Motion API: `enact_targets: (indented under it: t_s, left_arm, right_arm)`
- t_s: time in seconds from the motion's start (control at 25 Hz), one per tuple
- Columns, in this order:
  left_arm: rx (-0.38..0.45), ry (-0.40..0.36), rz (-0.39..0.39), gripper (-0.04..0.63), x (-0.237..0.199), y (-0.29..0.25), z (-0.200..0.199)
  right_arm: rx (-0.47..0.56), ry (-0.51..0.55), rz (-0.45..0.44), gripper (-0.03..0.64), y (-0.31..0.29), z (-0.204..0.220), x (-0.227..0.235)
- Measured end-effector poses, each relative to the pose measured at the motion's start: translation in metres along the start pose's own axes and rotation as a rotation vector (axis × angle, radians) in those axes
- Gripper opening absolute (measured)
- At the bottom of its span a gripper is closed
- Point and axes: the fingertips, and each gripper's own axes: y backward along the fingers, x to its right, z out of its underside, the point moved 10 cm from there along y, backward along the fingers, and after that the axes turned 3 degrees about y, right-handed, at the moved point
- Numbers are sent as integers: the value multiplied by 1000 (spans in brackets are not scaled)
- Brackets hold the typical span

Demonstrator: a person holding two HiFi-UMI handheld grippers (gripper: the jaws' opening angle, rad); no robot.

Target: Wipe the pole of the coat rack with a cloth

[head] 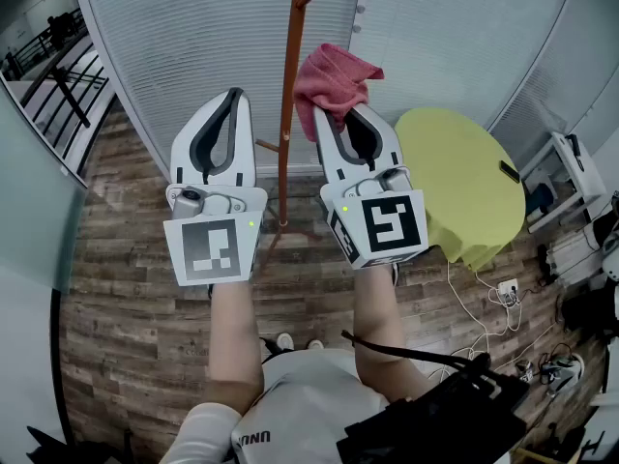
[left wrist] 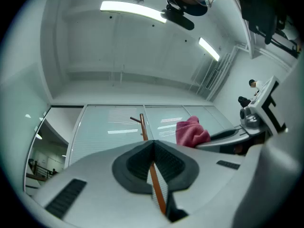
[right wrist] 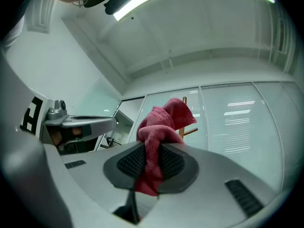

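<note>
Right hand-held gripper (head: 334,116) was clamped on a pink cloth (head: 334,77), just beside the coat rack pole (head: 287,95) at its 3 o'clock. Left hand-held gripper (head: 232,98) stood at the pole's 9 o'clock, jaws together, clear of it. A yellow-green round counter (head: 464,177) was noted at 3 o'clock.

The cloth (head: 334,80) is showing a rough terry nap, the pole (head: 287,114) is looking smooth and faintly glossy, and the floor (head: 126,259) is showing matt wood-grain planks.

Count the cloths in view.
1: the pink cloth, pinched between the right gripper's fingers, just right of the coat rack pole in the head view. The left gripper carries none. More could lie outside the frames.
</note>
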Motion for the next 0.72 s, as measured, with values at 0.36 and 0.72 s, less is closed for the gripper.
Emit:
enact_targets:
  t_s: [0.36, 0.72]
  left_arm:
    - [0, 3, 13, 14, -1, -4, 4]
    - [-33, 11, -6, 14, -13, 8, 13]
  right_arm:
    - [-2, -6, 6, 74, -2, 3, 1]
    - [2, -42, 32, 74, -2, 13, -3]
